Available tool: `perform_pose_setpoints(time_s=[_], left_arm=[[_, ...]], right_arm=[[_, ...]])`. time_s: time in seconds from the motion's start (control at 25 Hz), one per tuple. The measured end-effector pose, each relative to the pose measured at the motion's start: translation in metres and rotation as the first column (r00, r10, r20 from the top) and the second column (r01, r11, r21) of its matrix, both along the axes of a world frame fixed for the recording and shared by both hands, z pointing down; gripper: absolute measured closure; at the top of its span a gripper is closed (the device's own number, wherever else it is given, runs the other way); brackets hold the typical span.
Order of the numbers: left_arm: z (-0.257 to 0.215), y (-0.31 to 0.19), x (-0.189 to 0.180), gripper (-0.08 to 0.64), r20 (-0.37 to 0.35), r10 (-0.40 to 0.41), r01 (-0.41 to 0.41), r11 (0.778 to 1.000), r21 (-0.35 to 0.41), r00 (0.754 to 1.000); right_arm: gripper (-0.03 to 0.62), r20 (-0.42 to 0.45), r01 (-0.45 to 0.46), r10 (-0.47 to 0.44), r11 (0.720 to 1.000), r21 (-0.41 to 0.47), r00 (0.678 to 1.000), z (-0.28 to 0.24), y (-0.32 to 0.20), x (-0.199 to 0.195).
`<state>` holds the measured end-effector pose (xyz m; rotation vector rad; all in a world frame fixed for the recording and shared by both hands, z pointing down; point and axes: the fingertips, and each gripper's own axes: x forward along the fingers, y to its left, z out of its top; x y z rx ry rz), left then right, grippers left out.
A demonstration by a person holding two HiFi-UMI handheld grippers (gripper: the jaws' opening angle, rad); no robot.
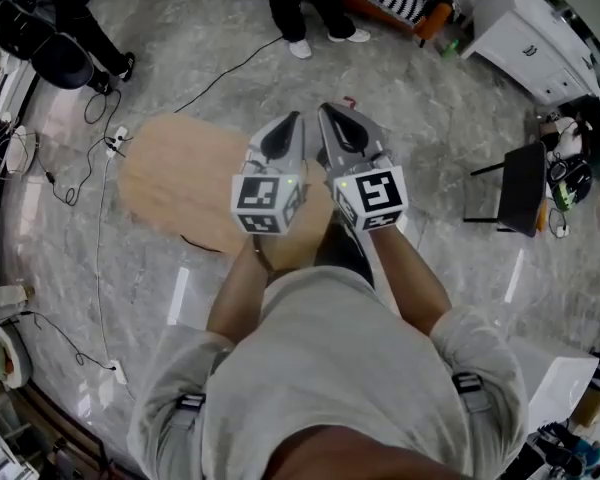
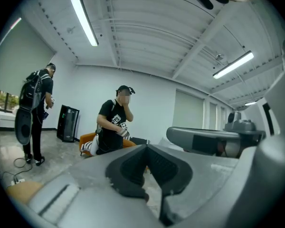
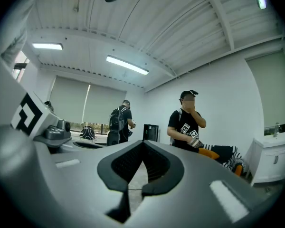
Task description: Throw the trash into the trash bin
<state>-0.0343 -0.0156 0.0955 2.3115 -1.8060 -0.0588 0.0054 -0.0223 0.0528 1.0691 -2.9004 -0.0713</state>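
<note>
We hold the left gripper (image 1: 296, 118) and right gripper (image 1: 327, 110) side by side above the table (image 1: 180, 178), both closed on nothing, and with no trash or bin in view we're likely searching, so next comes spotting the trash.

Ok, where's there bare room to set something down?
The oval light-wood tabletop is bare wherever it shows. The grey marble floor ahead, toward the white shoes, is open apart from one black cable. Crowded: cables and power strip at left, small black table and white cabinet at right.
</note>
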Motion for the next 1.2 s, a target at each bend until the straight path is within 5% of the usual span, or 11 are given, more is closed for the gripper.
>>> perform_pose_setpoints(time_s=[0.32,0.56,0.96,1.2], left_arm=[[0.017,0.100,-0.127,0.543,0.023,-0.236,0.237,0.970,-0.058,0.971],[0.056,0.161,-0.173,0.541,0.017,-0.321,0.320,0.934,-0.159,0.947],[0.133,0.179,-0.179,0.541,-0.012,-0.398,0.376,0.876,-0.302,0.917],[0.209,0.203,-0.165,0.541,-0.023,-0.451,0.402,0.815,-0.418,0.892]], right_arm=[[0.584,0.039,0.232,-0.230,0.970,-0.069,0.972,0.018,0.084,-0.129],[0.584,0.018,0.323,-0.323,0.936,-0.139,0.946,0.060,0.127,-0.181],[0.584,-0.079,0.361,-0.398,0.886,-0.292,0.914,0.145,0.134,-0.172],[0.584,-0.159,0.388,-0.481,0.829,-0.402,0.862,0.230,0.140,-0.160]])
